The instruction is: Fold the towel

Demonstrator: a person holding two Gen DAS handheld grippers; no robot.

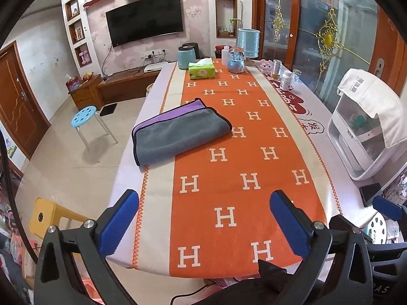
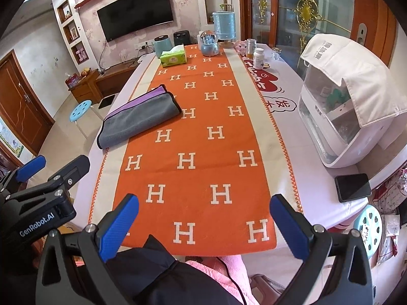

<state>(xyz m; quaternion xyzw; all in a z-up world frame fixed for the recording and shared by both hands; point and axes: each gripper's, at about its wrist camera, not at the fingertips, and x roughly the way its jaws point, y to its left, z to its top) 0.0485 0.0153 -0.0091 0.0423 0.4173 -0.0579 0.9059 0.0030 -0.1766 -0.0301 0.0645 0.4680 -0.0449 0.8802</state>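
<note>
The grey plush towel with black piping and a purple inner face (image 1: 178, 132) lies folded on the left side of the long table (image 1: 351, 193), half on the orange runner patterned with white H letters (image 1: 229, 178) and half on the pale cloth beside it. Its left edge sits close to the table's left edge; its folded corner points toward the middle of the runner.

The left gripper (image 1: 203, 218) hangs over the near end of the table, blue-padded fingers (image 1: 119, 221) spread wide, nothing between them. The right gripper (image 2: 203, 223) hangs beside it, fingers (image 2: 290, 226) equally wide and empty.

Between the grippers and the towel the runner is bare. On the right a white plastic cabinet draped with a white cloth (image 2: 343, 106) stands near the edge, with a black phone (image 2: 352, 186) nearer. At the far end stand a green tissue pack (image 2: 173, 58), jars and bottles.
</note>
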